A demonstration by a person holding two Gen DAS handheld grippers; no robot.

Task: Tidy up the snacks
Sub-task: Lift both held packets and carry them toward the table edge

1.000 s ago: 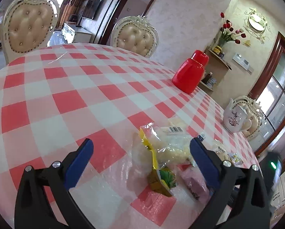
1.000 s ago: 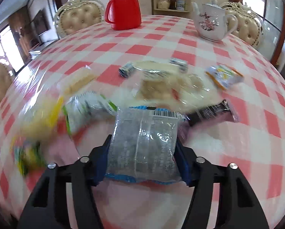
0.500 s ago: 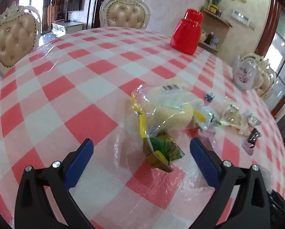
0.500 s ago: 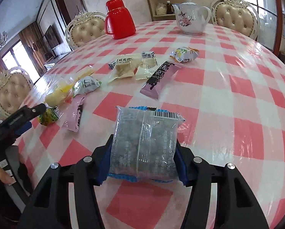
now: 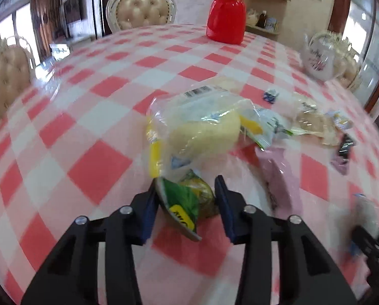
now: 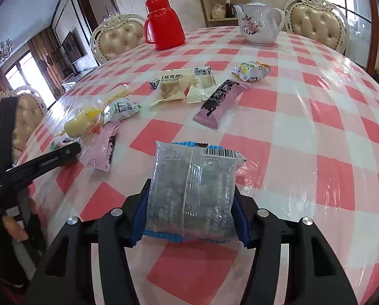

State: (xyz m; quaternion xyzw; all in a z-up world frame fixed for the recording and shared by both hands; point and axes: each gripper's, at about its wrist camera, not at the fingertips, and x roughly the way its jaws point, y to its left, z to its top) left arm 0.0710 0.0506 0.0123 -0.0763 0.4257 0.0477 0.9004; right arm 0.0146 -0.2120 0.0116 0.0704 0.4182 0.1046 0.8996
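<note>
The green-and-yellow snack pack (image 5: 187,204) sits between the jaws of the left gripper (image 5: 187,203), close to the near edge of the tabletop (image 5: 88,101). Those jaws have just been closing in on it, and the pads look right up against its crinkly sides, so I'd call it a pinch. It's a shallow one though. Only the near end of the pack is in there, and the clear bag with the pale yellow cake (image 5: 202,132) leans right over its far end. Lift now and that bag could get dragged along or flop over, or the slick wrapper could just squirt out.

The right gripper (image 6: 189,203) has its jaws clamped on the sides of the grey pack with the blue edge (image 6: 194,190), held above the tabletop near the front edge. That grip looks solid, but the wrapper is puffy, so it could pivot.

The right wrist view is sharp and shows the whole spread: the purple bar (image 6: 217,101), the pink wrapper (image 6: 101,150), the red jug (image 6: 164,25) and teapot (image 6: 259,25) at the far edge. The left view is smeared, but only it shows the contact on the green pack.
</note>
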